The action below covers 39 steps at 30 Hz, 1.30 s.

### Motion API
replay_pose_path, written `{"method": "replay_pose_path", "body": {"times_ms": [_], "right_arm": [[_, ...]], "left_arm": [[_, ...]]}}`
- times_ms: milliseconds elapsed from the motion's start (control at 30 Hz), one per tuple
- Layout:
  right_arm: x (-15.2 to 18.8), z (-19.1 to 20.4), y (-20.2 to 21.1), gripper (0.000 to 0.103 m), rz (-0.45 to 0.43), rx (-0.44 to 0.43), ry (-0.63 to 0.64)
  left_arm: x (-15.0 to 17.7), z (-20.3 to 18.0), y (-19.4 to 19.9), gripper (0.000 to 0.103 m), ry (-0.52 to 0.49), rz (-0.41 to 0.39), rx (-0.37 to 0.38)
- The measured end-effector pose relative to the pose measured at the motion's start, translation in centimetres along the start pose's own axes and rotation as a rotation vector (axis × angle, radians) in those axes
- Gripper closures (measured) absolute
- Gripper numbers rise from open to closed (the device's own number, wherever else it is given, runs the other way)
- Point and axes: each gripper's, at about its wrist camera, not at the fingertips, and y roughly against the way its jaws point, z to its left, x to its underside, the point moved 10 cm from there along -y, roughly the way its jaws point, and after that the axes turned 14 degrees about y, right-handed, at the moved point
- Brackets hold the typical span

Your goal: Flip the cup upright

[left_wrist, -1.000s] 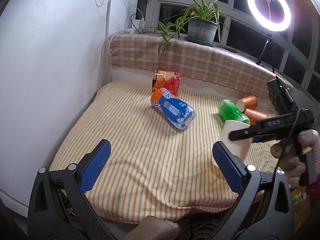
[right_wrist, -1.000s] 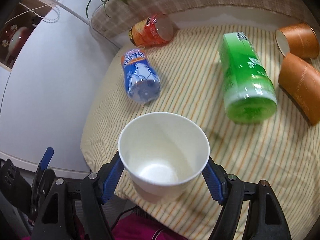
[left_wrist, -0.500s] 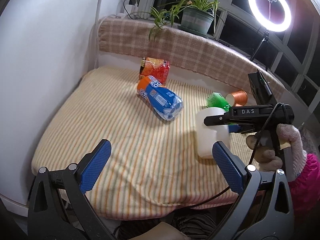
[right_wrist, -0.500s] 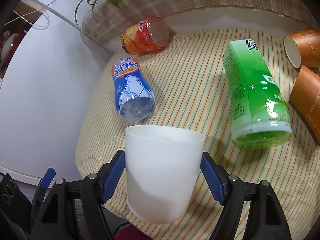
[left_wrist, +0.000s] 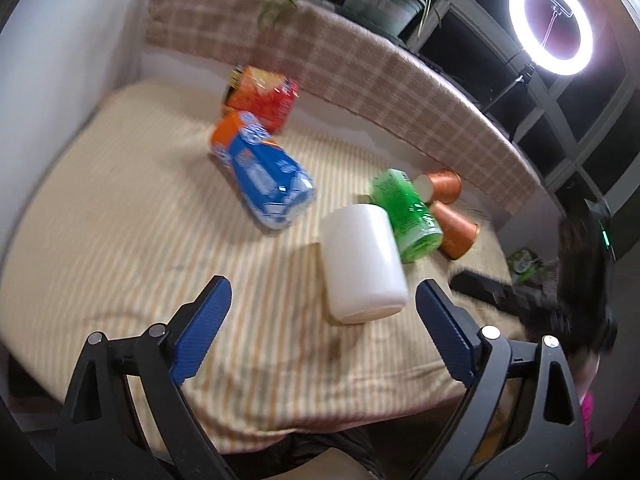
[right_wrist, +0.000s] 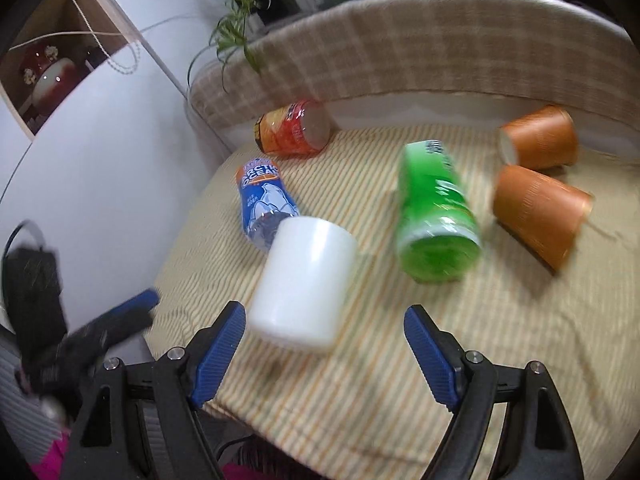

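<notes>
While white cup (right_wrist: 304, 284) stands on striped cloth (right_wrist: 400, 380) | R gripper (right_wrist: 325, 344) jaws apart, empty | L gripper (left_wrist: 322, 322) same

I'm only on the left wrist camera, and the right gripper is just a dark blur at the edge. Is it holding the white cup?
Observer: No. In the right wrist view the right gripper has its fingers spread wide. The white cup sits just ahead of them, unclamped.
Operator: The blue bottle's label is smeared for me. What does it say?
Observer: The blue bottle reads ARCTIC OCEAN on its orange band.
Operator: And the red thing behind it, is that a box?
Observer: No, the red bottle is lying on its side, base towards the right camera.
</notes>
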Motion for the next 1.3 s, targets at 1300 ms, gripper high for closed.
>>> {"method": "replay_pose_path", "body": {"times_ms": [1300], "right_arm": [[10.5,-7.2,8.3,0.018,-0.105,0.178,-0.263]], "left_arm": [[-0.5,-3.2,-13.3,0.025,0.039,0.296,-0.059]]}}
